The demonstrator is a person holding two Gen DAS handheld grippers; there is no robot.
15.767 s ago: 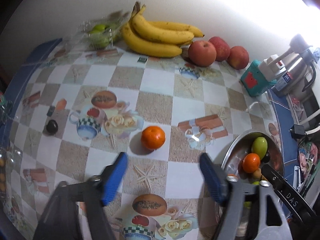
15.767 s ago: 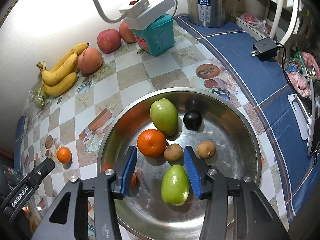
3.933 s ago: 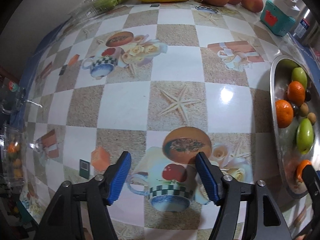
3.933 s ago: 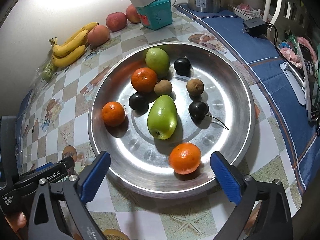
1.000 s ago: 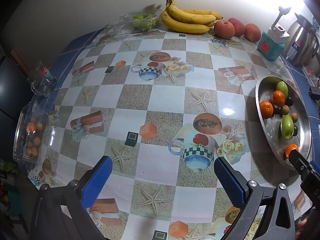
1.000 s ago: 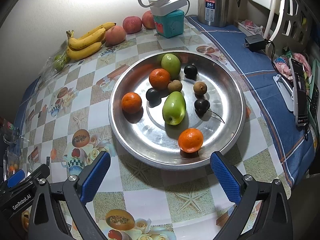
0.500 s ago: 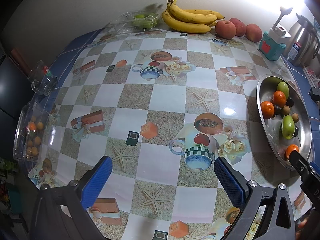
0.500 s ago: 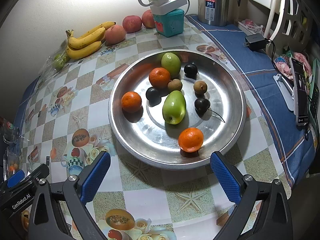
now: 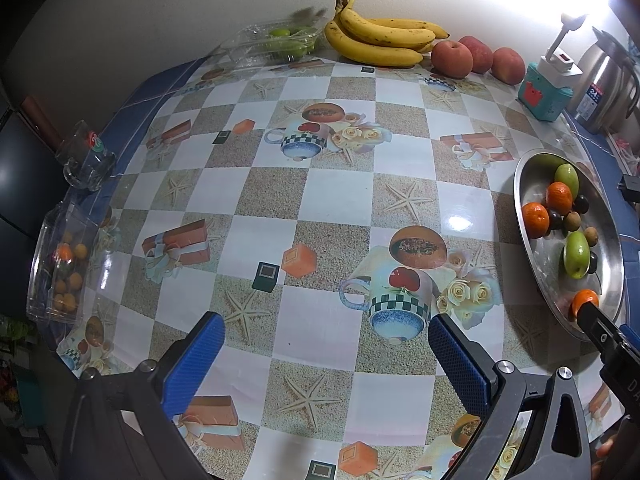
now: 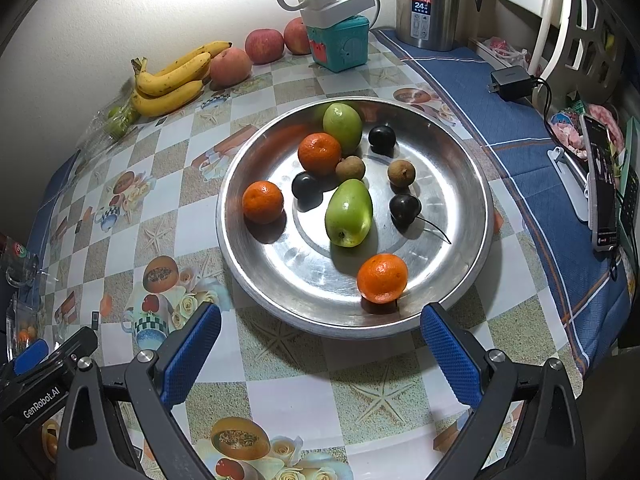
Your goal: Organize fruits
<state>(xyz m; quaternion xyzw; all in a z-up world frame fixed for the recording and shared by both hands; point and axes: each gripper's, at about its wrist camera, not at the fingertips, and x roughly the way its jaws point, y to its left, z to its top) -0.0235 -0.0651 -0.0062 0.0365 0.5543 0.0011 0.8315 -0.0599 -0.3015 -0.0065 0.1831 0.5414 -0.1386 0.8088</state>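
Left wrist view: the left gripper (image 9: 326,354) sits at the bottom of the frame, its blue pads spread wide with nothing between them, above the checked tablecloth (image 9: 340,192). No loose fruit lies on the open cloth in front of it. The steel tray (image 9: 528,248) is at the right edge, carrying three oranges, two green mangoes and some small dark and brown fruits. Along the wall at the top are a bunch of bananas (image 9: 380,40), three apples (image 9: 452,58) and a clear box of green fruit (image 9: 280,40). At the left edge a clear plastic box (image 9: 60,268) holds small orange fruits.

Right wrist view: the right gripper (image 10: 320,348) is at the bottom centre, jaws also spread and empty, just short of the near rim of the steel tray (image 10: 476,184). The nearest orange (image 10: 382,278) lies just inside that rim; the larger green mango (image 10: 349,212) is at the tray's middle.

Judged from this, the loose small fruit looks gathered and both tools are between picks, or the gathering is finished. If more is to go in, the bananas and apples at the far wall are the likely candidates. That calls for a long reach to the top of the frame and a wide opening, since these are bulkier than anything in the tray.
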